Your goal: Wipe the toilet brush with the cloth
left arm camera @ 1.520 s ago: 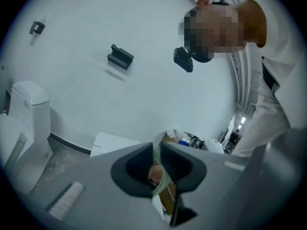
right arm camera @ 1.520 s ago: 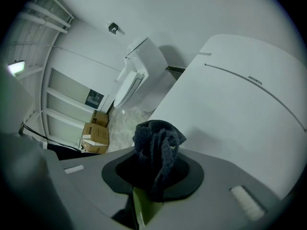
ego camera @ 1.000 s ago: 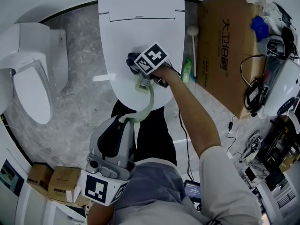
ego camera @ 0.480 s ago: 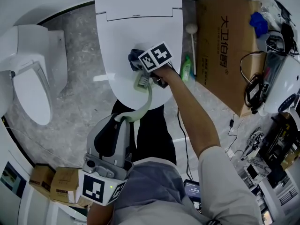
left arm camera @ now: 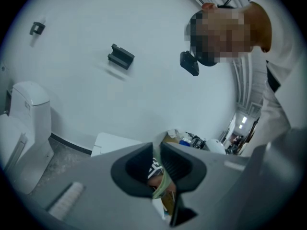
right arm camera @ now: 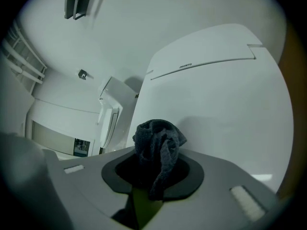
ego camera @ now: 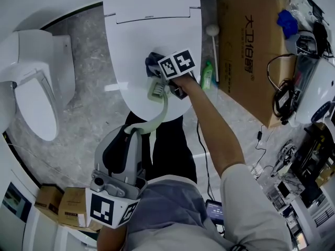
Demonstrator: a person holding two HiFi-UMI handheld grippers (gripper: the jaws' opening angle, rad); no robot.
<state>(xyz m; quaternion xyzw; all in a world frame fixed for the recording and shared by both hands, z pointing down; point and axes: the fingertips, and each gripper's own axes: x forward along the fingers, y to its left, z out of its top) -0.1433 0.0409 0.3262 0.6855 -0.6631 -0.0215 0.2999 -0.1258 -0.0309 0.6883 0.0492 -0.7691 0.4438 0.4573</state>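
A pale green toilet brush with a curved handle (ego camera: 164,110) reaches from my left gripper (ego camera: 137,131) up over the closed white toilet lid (ego camera: 152,14). Its bristle head (ego camera: 155,90) lies just below my right gripper (ego camera: 157,69). The left gripper is shut on the handle's end (left arm camera: 162,188). The right gripper (right arm camera: 156,169) is shut on a bunched dark grey cloth (right arm camera: 158,150), and the same cloth (ego camera: 153,61) sits against the brush head's top. A strip of the green brush (right arm camera: 143,206) shows beneath the cloth.
A second white toilet (ego camera: 31,88) stands at the left. A large cardboard box (ego camera: 251,46), a white long-handled tool (ego camera: 213,33) and a green bottle (ego camera: 208,76) stand right of the toilet. Cables and equipment crowd the far right. Small cardboard boxes (ego camera: 63,205) sit at the lower left.
The right gripper with the cloth has shifted a little to the right over the brush head. The left gripper still holds the handle in about the same place.
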